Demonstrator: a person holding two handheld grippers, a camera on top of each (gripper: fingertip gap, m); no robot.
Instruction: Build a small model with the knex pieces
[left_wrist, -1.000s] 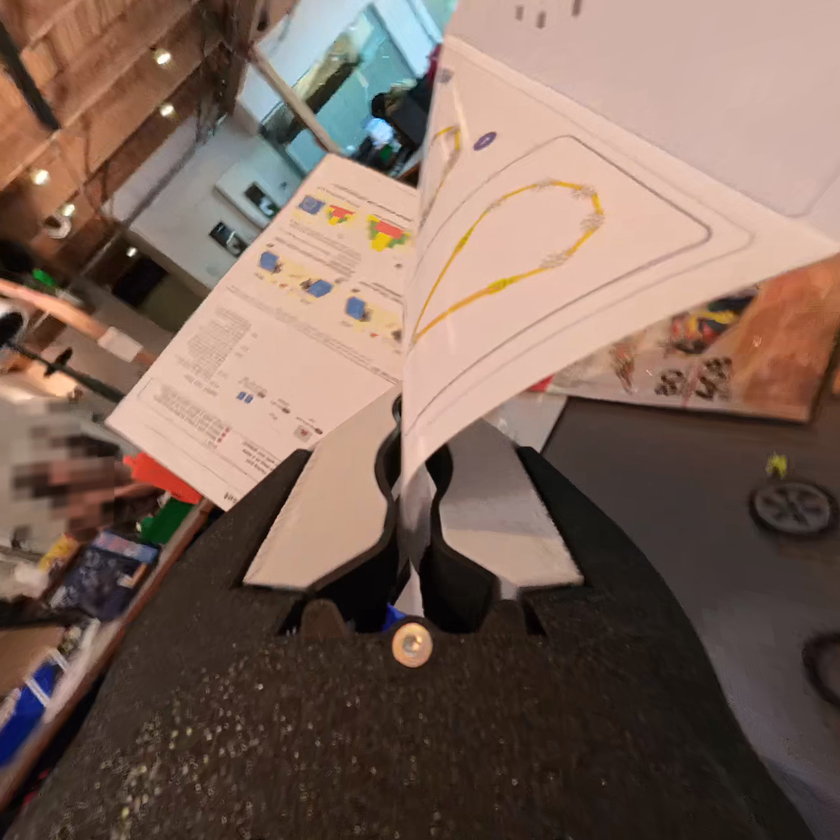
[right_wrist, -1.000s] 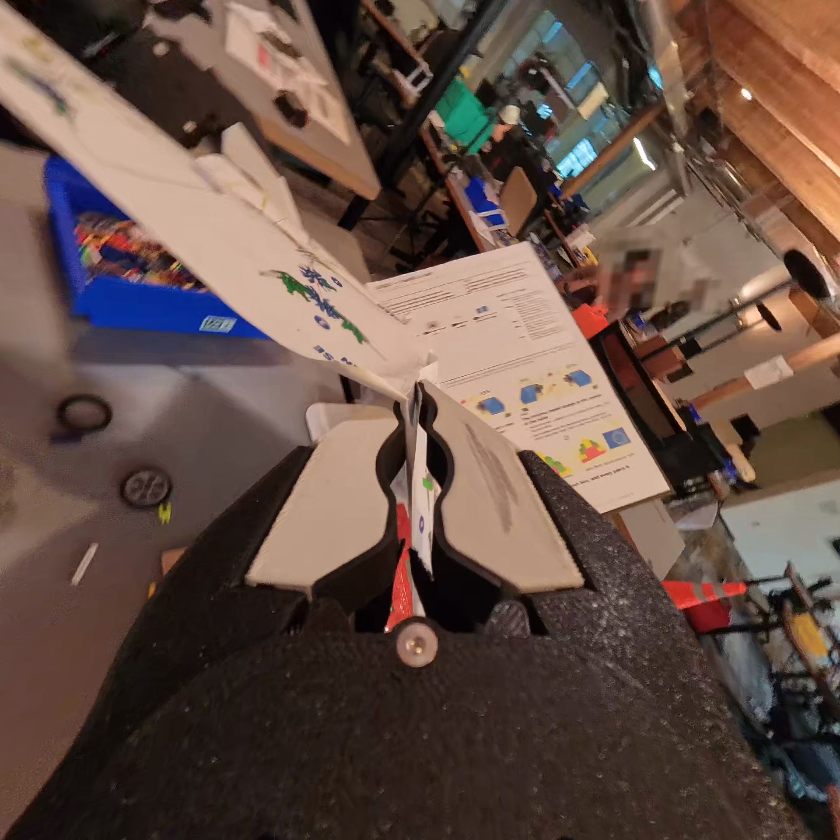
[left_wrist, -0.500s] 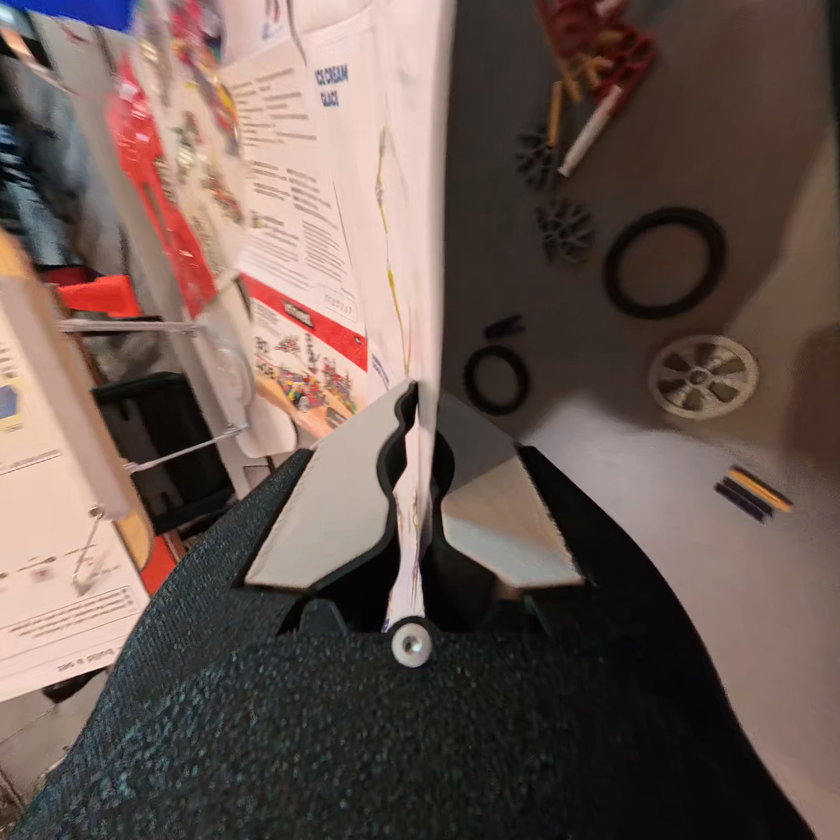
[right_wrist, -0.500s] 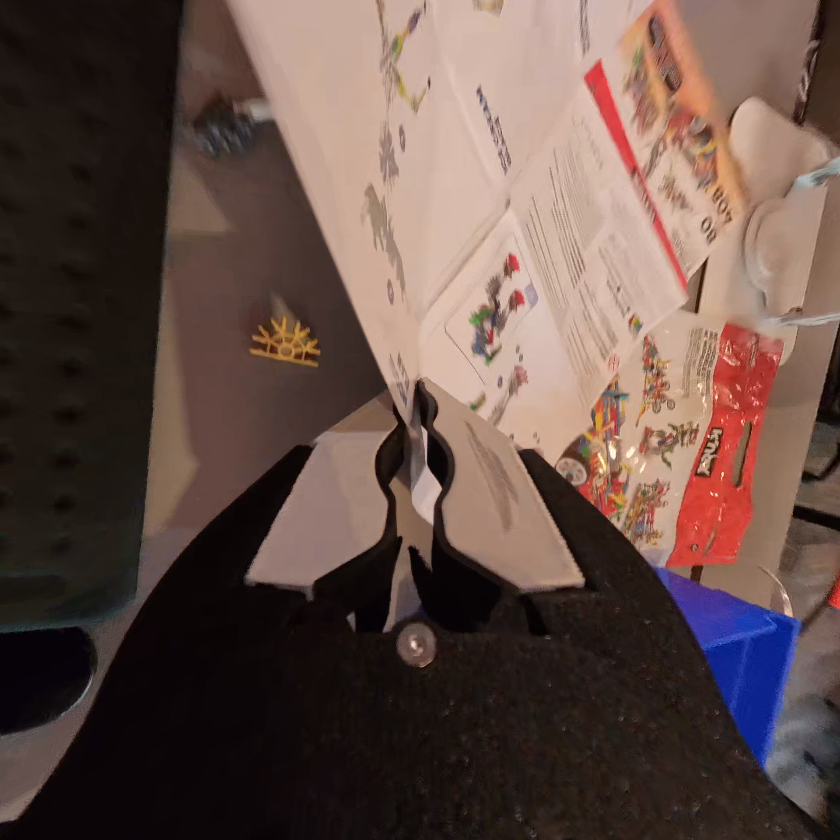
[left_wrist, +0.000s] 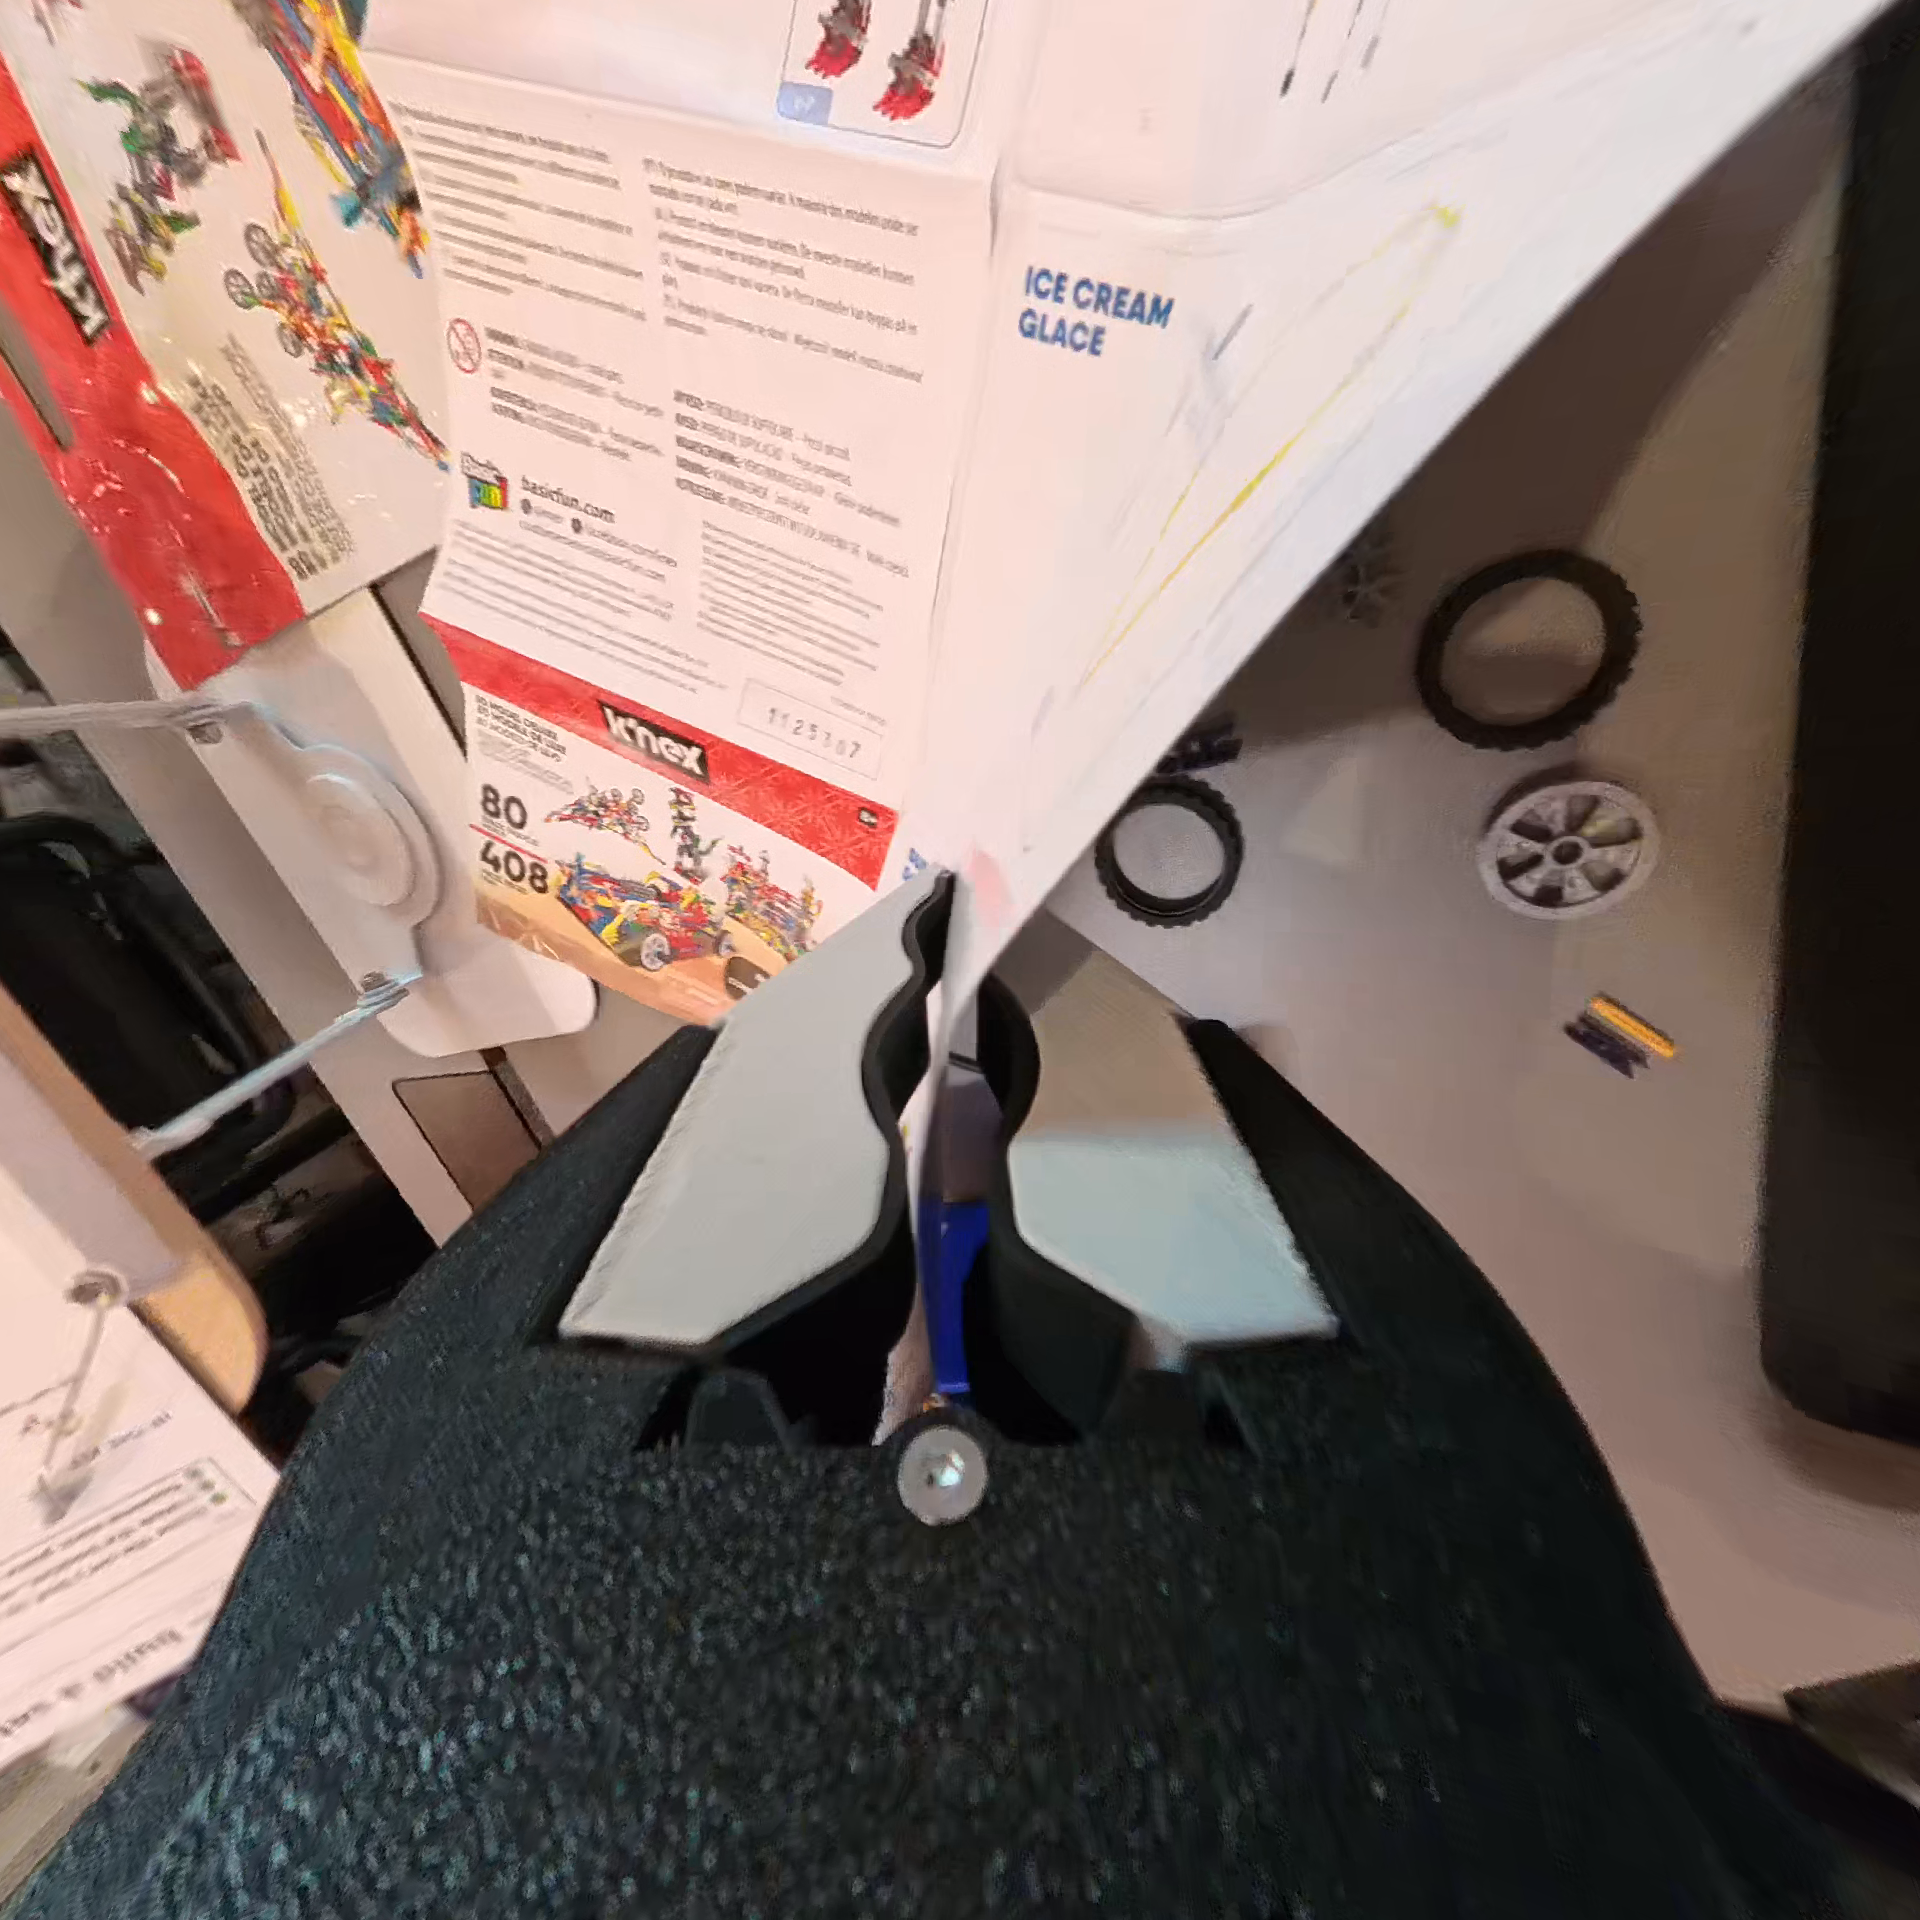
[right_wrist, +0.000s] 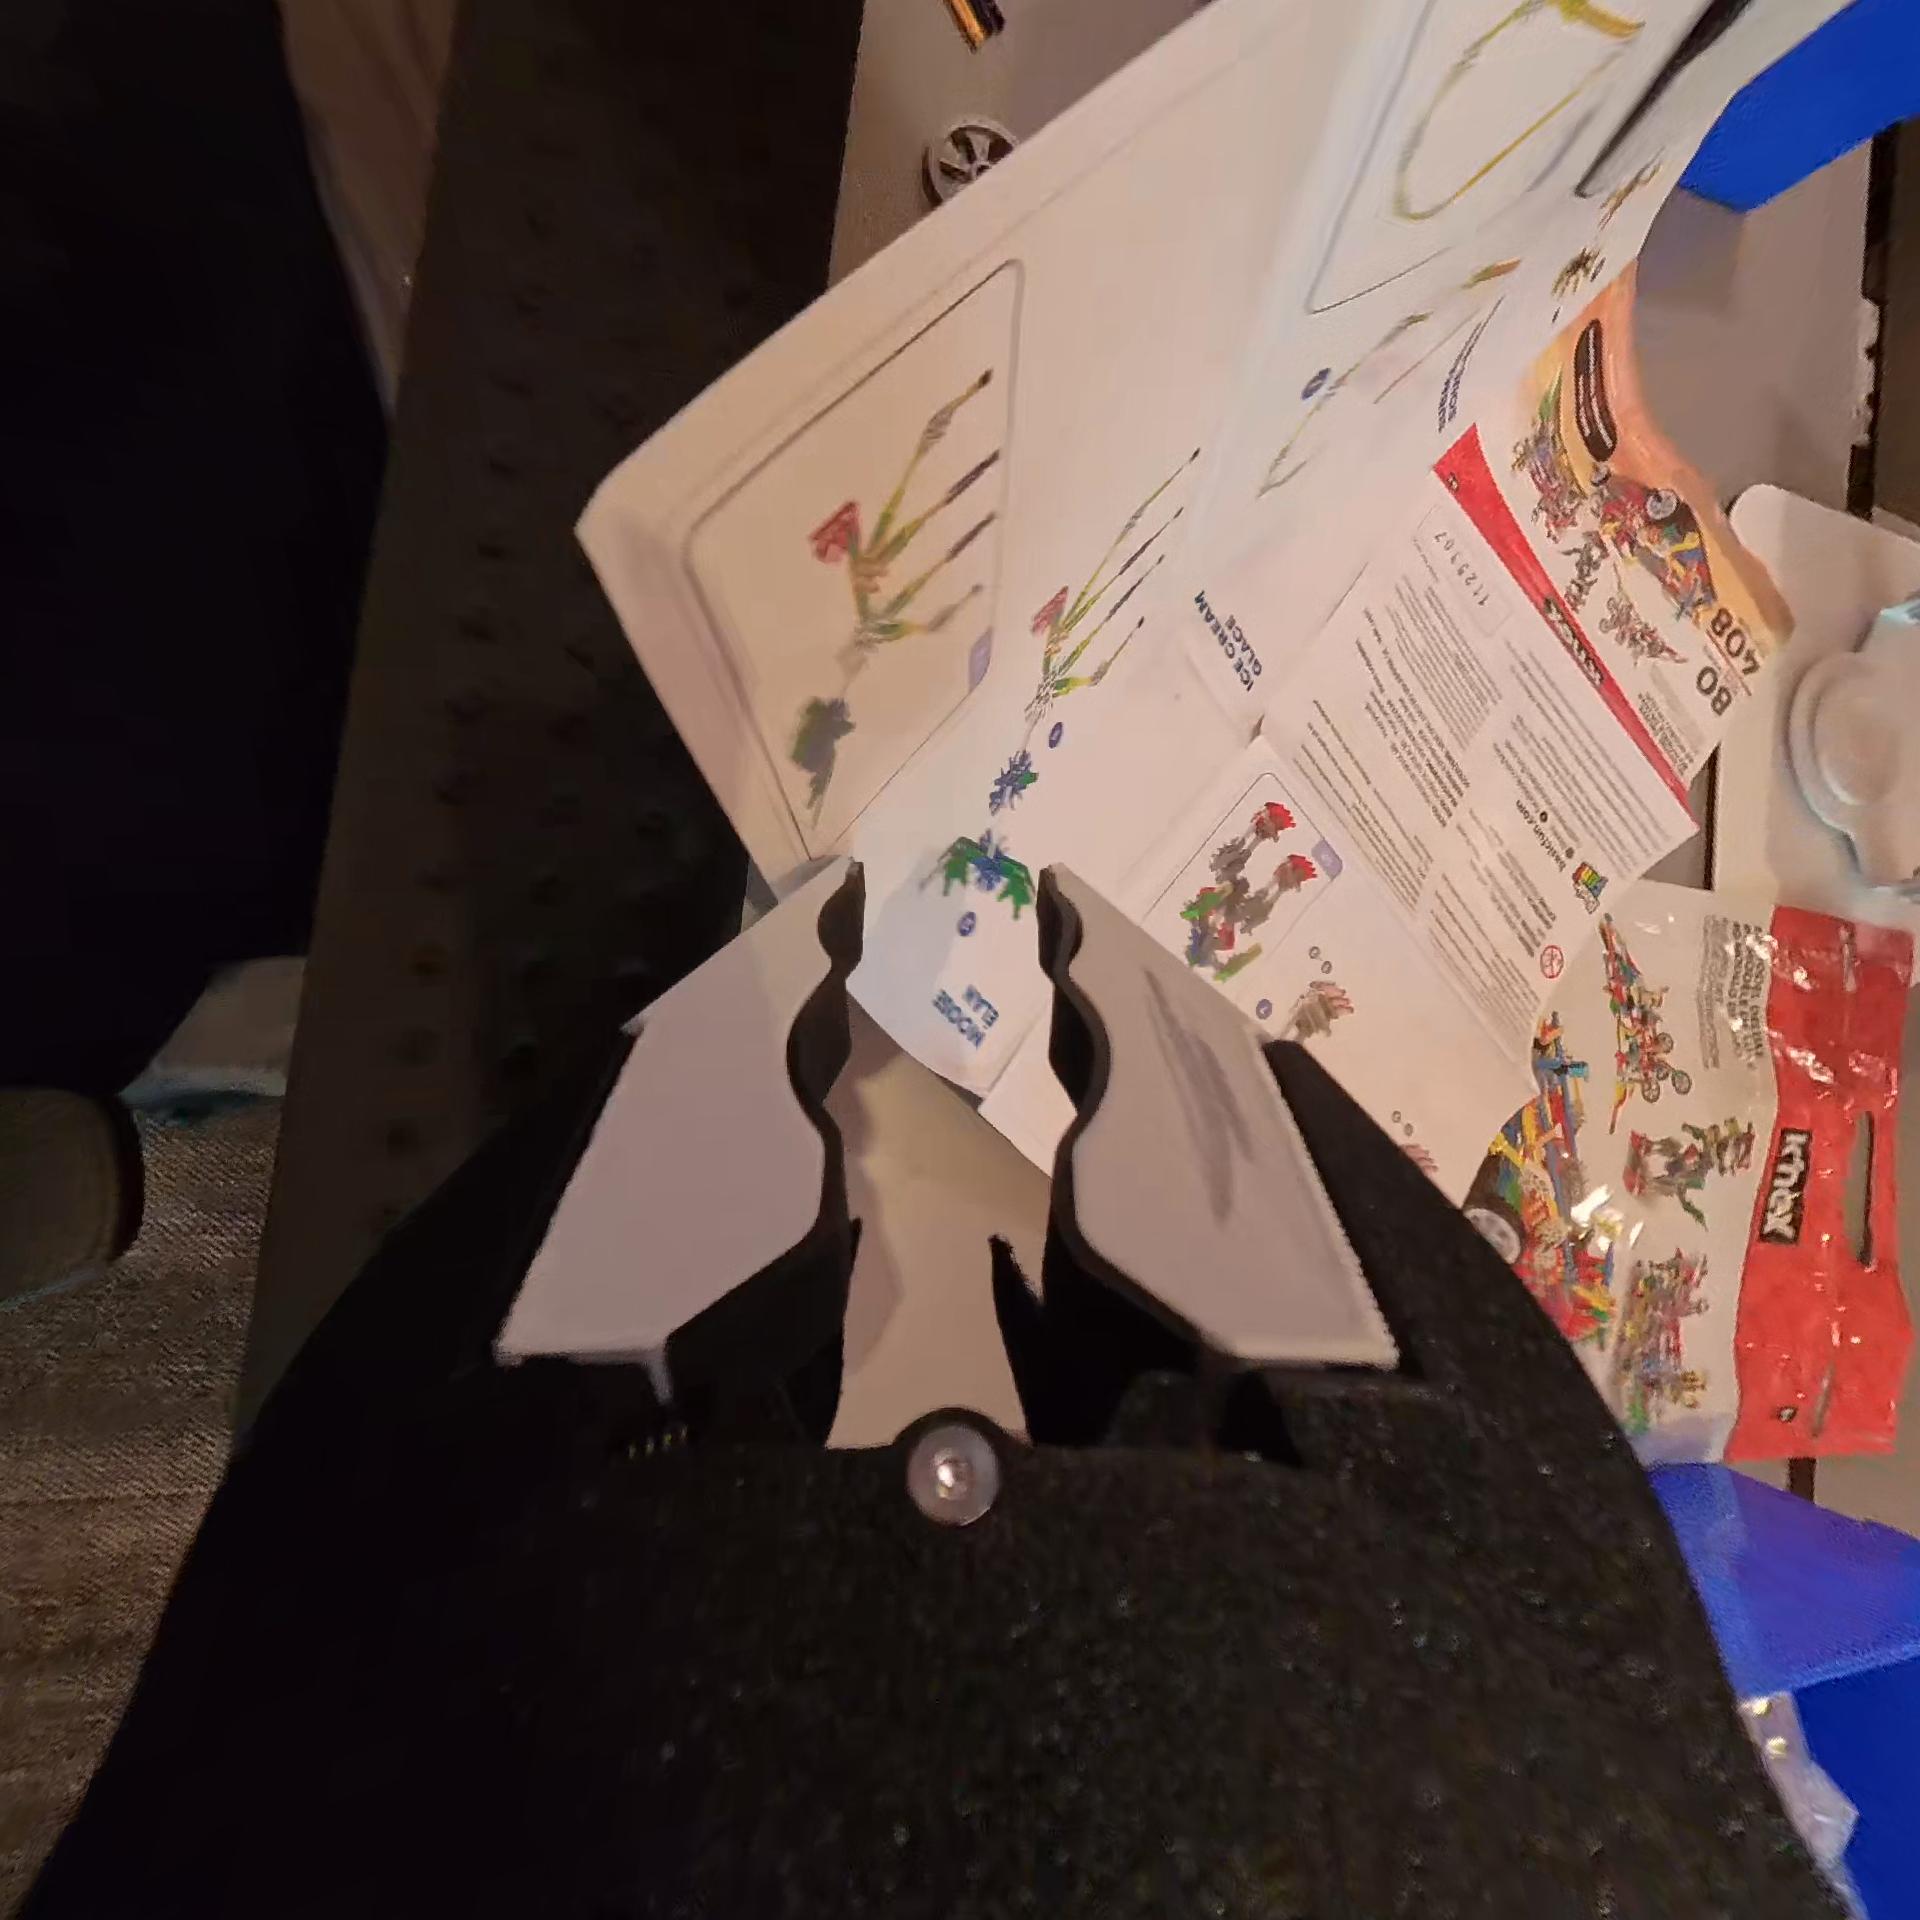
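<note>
A folded white instruction sheet (left_wrist: 727, 416) with coloured model pictures and a red band hangs over the grey table. My left gripper (left_wrist: 951, 904) is shut on its lower edge, and the sheet curves up and to the right from the fingertips. In the right wrist view the same sheet (right_wrist: 1143, 623) lies spread out ahead. My right gripper (right_wrist: 951, 883) is open, with a corner of the sheet lying loose between its fingers.
Two black tyres (left_wrist: 1525, 665) (left_wrist: 1171, 852), a grey wheel hub (left_wrist: 1567, 850) and a small yellow-and-blue piece (left_wrist: 1621, 1029) lie on the table. A red toy bag (right_wrist: 1818, 1195) and a blue bin (right_wrist: 1818, 1610) sit at right. A black dimpled body (right_wrist: 571, 520) fills the left. Spacing between my two grippers at the tips: around 20 cm.
Both grippers swung from facing the room down toward the table, carrying the sheet. The right gripper has opened and let go of the sheet. The left stays shut on it.
</note>
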